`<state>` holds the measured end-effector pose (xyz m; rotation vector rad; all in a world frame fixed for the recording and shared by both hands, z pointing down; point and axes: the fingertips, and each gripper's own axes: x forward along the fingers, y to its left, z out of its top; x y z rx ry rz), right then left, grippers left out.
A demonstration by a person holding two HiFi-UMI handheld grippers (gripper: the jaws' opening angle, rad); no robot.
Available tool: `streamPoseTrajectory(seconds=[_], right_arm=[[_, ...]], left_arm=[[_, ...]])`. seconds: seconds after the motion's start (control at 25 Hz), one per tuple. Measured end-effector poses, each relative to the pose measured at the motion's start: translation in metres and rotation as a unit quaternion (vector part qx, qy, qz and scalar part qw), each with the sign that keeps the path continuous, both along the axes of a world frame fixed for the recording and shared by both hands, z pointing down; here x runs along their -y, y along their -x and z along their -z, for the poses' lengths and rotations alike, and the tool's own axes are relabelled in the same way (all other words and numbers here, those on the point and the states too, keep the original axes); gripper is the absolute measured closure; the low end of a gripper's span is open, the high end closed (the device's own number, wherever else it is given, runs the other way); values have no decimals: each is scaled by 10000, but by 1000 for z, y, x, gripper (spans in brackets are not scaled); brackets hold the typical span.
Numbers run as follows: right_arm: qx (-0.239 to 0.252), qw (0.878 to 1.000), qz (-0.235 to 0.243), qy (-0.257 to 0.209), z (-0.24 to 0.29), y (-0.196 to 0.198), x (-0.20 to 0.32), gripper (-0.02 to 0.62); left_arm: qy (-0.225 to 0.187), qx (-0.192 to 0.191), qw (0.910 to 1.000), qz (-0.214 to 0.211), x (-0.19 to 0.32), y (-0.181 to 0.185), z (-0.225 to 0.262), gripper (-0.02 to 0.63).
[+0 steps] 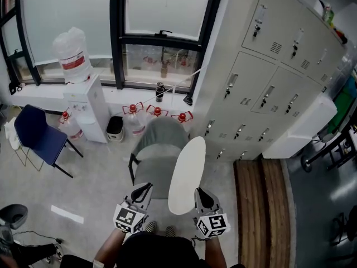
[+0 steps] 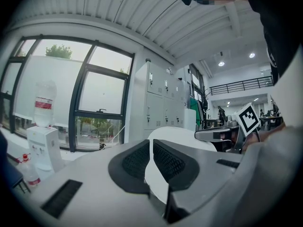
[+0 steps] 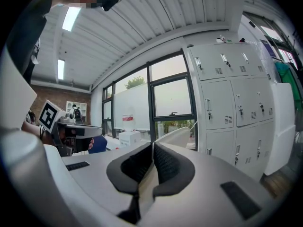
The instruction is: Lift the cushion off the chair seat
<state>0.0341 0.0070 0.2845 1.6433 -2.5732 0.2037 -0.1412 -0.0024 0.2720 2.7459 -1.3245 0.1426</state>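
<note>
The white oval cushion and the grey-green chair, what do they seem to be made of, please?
The white oval cushion looks like smooth, matte foam or leatherette, stiff enough to stay flat on edge. The grey-green chair seems upholstered in matte fabric.

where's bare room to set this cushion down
Bare floor between the blue chair and the grey chair; that chair's seat; the wooden strip beside the lockers. Crowded under the window: water dispenser, bin, water bottles.
</note>
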Motion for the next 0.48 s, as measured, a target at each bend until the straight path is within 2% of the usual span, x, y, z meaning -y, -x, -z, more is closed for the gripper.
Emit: streamPoseTrajectory(seconds=[0.48], right_arm=[[20,9999,2,114,-8,3,4,560]], left_arm=[[34,10,10000,-23,4,1,0,569]])
